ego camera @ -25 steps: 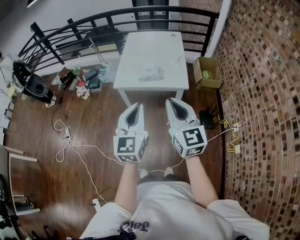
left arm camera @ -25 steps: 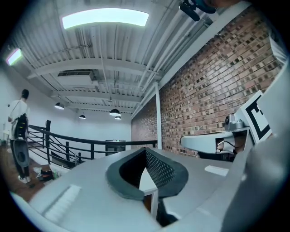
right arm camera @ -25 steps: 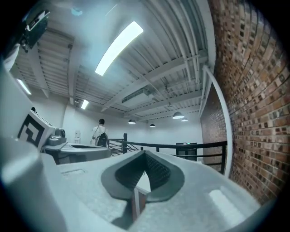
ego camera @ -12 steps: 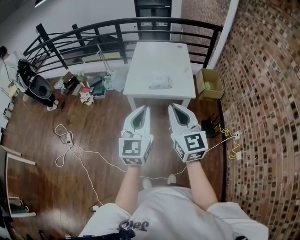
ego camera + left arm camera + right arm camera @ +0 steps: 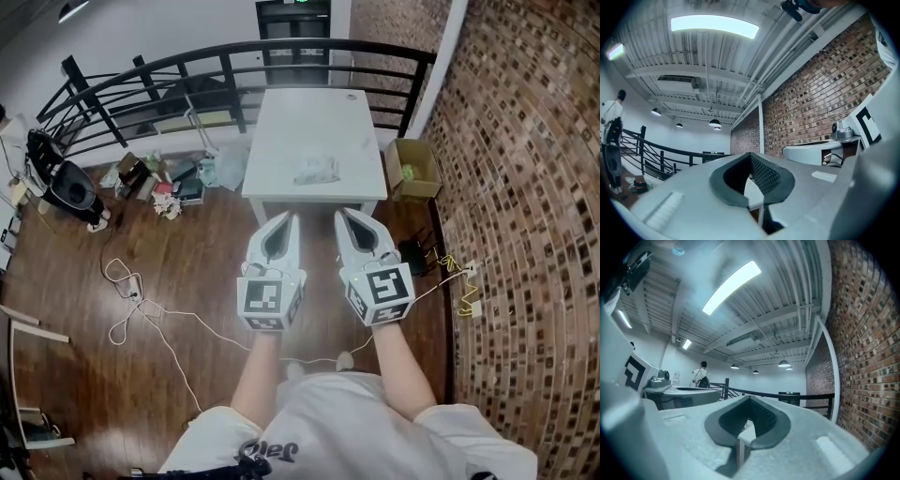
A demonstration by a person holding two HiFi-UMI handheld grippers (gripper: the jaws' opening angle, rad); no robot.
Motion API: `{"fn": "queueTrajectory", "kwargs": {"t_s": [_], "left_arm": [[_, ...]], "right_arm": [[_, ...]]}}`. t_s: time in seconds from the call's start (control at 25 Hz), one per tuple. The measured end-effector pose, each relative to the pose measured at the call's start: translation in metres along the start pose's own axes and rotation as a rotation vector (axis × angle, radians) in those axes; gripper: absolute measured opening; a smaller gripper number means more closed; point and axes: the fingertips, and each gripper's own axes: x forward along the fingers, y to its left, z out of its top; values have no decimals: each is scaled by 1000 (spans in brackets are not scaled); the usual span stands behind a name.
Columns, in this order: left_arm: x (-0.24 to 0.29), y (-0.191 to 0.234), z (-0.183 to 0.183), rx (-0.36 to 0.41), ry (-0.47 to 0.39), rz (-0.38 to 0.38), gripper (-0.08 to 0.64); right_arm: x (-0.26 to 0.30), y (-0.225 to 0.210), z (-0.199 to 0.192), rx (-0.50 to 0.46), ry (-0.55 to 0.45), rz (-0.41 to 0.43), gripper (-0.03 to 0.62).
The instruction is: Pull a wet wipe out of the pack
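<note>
The wet wipe pack (image 5: 317, 170) is a pale crinkled packet lying near the front of the white table (image 5: 300, 117). I hold both grippers level and side by side over the wooden floor, just short of the table's near edge. My left gripper (image 5: 290, 218) has its jaws together with nothing between them. My right gripper (image 5: 344, 215) is likewise shut and empty. In the left gripper view the left gripper (image 5: 752, 158) points at the table's corner (image 5: 753, 193). In the right gripper view the right gripper (image 5: 750, 400) points the same way, and the table edge (image 5: 747, 433) shows beyond its tips.
A black railing (image 5: 234, 56) runs behind the table and a brick wall (image 5: 525, 187) stands on the right. A cardboard box (image 5: 417, 157) sits right of the table, and clutter (image 5: 159, 173) and cables (image 5: 141, 305) lie on the floor to the left. A person (image 5: 701, 373) stands far off.
Both grippers have moved forward and now sit nearer the table's front edge. Their jaws have stayed together.
</note>
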Motion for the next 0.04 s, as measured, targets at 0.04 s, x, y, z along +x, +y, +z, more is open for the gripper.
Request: {"fn": "queueTrajectory", "kwargs": {"t_s": [0.04], "left_arm": [[1,1,0,-1,-1,0,15]], "right_arm": [[1,0,0,-2,0,-1,-9]]}}
